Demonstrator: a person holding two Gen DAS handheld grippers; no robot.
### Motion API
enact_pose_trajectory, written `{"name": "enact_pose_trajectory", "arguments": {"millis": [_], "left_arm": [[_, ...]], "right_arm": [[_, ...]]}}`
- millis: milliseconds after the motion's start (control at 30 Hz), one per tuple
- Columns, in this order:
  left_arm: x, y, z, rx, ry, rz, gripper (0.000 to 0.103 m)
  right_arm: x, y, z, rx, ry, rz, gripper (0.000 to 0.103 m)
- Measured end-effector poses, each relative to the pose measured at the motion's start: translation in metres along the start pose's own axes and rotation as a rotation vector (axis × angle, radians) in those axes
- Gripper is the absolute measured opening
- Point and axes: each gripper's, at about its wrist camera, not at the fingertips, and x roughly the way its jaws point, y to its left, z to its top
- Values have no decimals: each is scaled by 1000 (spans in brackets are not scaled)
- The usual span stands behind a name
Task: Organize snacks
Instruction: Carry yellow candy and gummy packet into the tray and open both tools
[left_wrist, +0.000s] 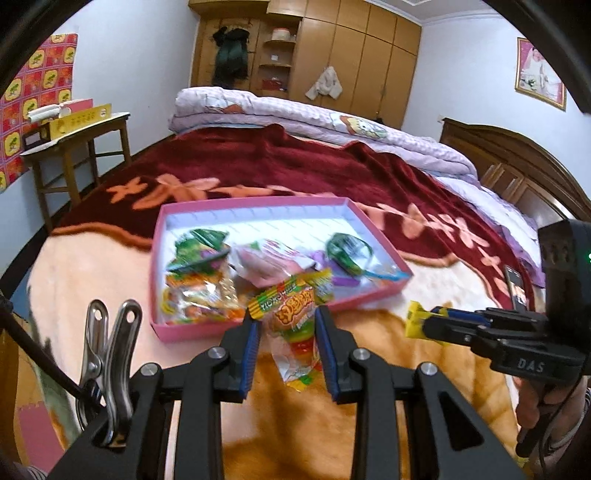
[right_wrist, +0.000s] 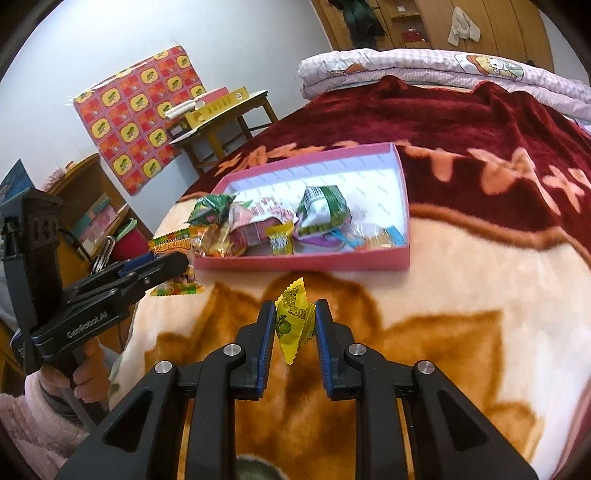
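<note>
Delivery seems in hand: the left gripper (left_wrist: 288, 328) pinches a gummy packet (left_wrist: 293, 325) and the right gripper (right_wrist: 295, 325) a yellow candy (right_wrist: 291, 317), both low in frame before the pink box (right_wrist: 303, 260), needing release over it.

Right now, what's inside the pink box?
The pink box holds a loose pile of snack packets: two green packets, a pink pouch and orange-yellow candy bags. Its far half shows bare white floor. Anything under the pile is hidden.
</note>
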Motion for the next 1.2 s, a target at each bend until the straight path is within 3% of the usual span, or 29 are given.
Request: {"name": "enact_pose_trajectory", "arguments": {"millis": [533, 1200], "left_arm": [[34, 20, 8, -4, -12, 112, 31], [67, 35, 17, -23, 9, 162, 32]], "right_arm": [[26, 9, 33, -34, -49, -25, 23], [54, 7, 43, -69, -78, -87, 23]]}}
